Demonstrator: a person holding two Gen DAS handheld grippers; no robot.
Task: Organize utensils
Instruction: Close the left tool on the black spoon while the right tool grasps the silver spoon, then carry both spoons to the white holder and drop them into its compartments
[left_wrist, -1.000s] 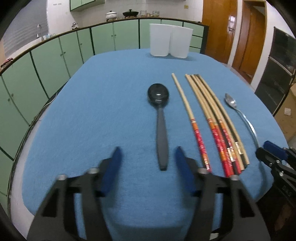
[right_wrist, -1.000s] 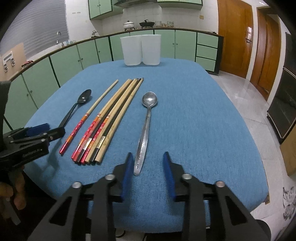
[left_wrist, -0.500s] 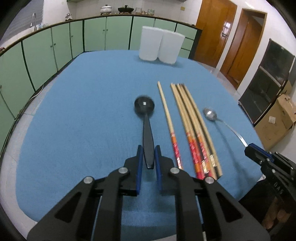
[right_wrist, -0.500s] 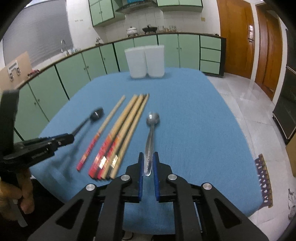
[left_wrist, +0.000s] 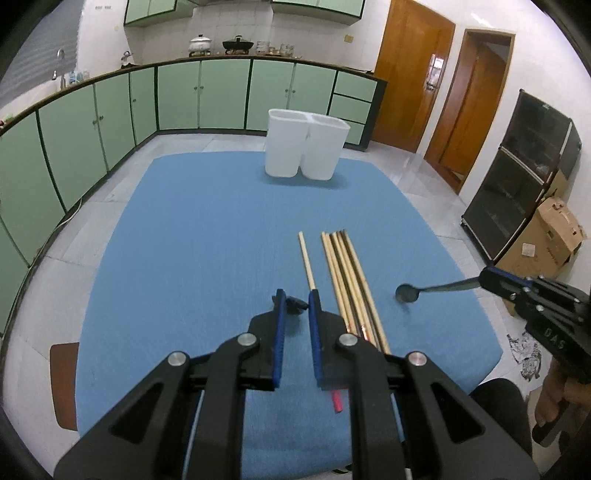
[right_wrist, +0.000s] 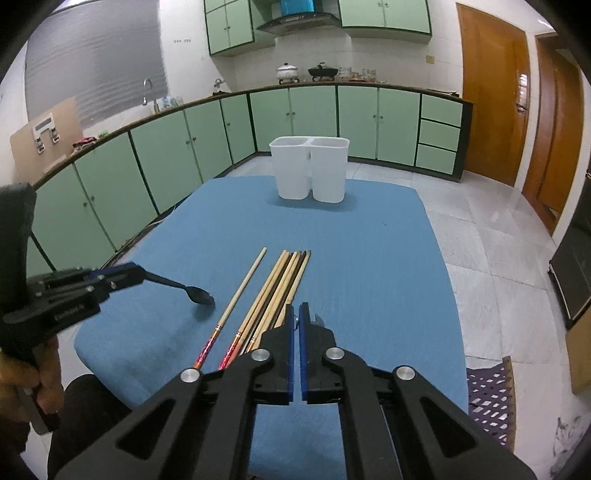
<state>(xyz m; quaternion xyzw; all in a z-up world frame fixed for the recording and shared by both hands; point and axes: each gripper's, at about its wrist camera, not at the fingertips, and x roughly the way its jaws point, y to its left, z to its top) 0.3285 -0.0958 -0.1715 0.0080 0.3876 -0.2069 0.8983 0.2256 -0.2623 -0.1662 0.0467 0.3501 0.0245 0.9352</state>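
So both grippers are holding spoons lifted off the table (left_wrist: 207, 236). The left gripper (left_wrist: 295, 314) is clamping the black spoon (right_wrist: 184, 290) by its handle, fingers narrowed onto it; in the right wrist view the spoon is sticking out level with its bowl hanging over the near left part of the blue cloth, throwing a shadow below. From its own camera only a dark stub is showing between the blue pads (left_wrist: 279, 325). The right gripper (right_wrist: 296, 325) is pinching the metal spoon (left_wrist: 424, 290), jaws nearly together; in the left wrist view the thin shiny handle is running into the fingertips and the round bowl is hovering over the near right part of the table, just right of the chopsticks (left_wrist: 347, 273). In its own view only a small bit of metal is peeking past the pads (right_wrist: 290, 354).

The chopsticks are lying flat near the front edge: one pale stick apart on the left, a tight bundle of several beside it, red-patterned ends toward the front edge, tips pointing at the far edge. Two white bins (right_wrist: 309, 168) are standing touching each other at the far edge, middle. Between the chopstick tips and the bins, bare blue cloth is stretching across the whole middle; the left half is bare too.
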